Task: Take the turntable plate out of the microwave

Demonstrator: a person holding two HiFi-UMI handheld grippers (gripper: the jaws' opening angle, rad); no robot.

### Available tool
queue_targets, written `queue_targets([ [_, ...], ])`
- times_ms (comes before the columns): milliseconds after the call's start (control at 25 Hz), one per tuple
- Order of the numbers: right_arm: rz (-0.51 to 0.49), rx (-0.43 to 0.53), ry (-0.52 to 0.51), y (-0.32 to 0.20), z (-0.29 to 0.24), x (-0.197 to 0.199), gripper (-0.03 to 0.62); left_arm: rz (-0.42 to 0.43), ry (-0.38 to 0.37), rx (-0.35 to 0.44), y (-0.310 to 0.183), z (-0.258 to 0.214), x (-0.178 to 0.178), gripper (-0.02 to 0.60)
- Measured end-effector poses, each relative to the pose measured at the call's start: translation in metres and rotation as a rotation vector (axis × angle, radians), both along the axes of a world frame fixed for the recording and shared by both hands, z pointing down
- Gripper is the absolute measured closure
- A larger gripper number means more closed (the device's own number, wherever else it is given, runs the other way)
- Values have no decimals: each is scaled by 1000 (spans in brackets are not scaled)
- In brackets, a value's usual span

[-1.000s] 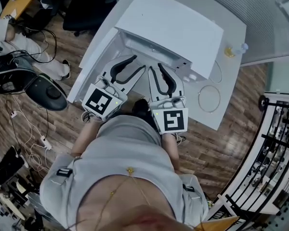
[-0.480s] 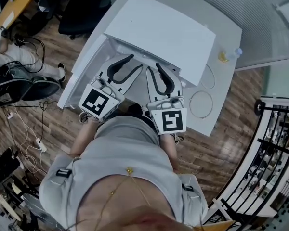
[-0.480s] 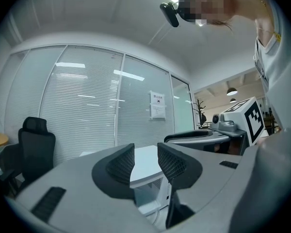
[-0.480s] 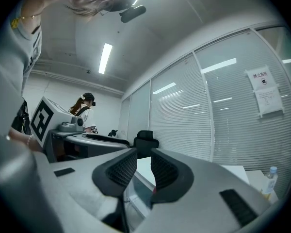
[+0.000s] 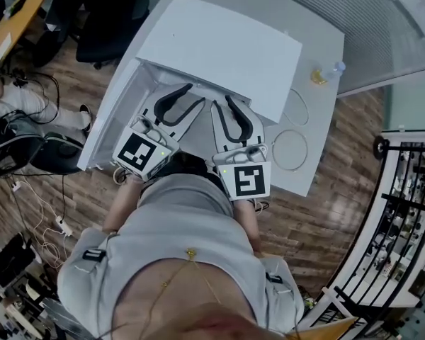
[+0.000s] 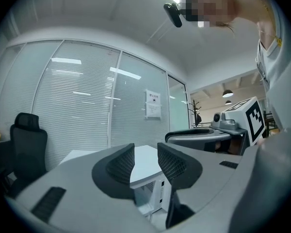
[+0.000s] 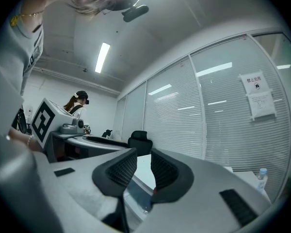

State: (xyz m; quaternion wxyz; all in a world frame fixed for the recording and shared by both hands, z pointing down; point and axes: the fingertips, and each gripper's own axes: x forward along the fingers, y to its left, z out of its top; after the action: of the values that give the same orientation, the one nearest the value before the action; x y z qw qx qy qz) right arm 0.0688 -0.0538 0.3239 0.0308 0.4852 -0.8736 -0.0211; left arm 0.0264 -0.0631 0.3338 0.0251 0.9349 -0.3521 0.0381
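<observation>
Both grippers were held level at the front of the white microwave [image 5: 219, 48], its door [image 5: 113, 119] swung wide. On the left gripper [image 5: 197, 93] the jaws were set partly apart, with nothing gripped. On the right gripper [image 5: 223, 100] they were likewise apart, a touch narrower. The turntable plate could not be made out, as the cavity was hidden. A clear round ring [image 5: 275, 149] was seen on the worktop [image 5: 319, 41] beside the microwave.
</observation>
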Motion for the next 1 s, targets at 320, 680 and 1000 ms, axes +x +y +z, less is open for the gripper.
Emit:
queue_targets([
  [320,59,-1,5,-7,0,10,497,59,40,3,-7,-6,7,430],
  [680,75,7,18,-27,-9,-16,497,97,15,36,-24,-19,-13,430],
  [1000,122,-2,20,-41,-8,-31,497,123,6,30,-40,-17,-27,430],
])
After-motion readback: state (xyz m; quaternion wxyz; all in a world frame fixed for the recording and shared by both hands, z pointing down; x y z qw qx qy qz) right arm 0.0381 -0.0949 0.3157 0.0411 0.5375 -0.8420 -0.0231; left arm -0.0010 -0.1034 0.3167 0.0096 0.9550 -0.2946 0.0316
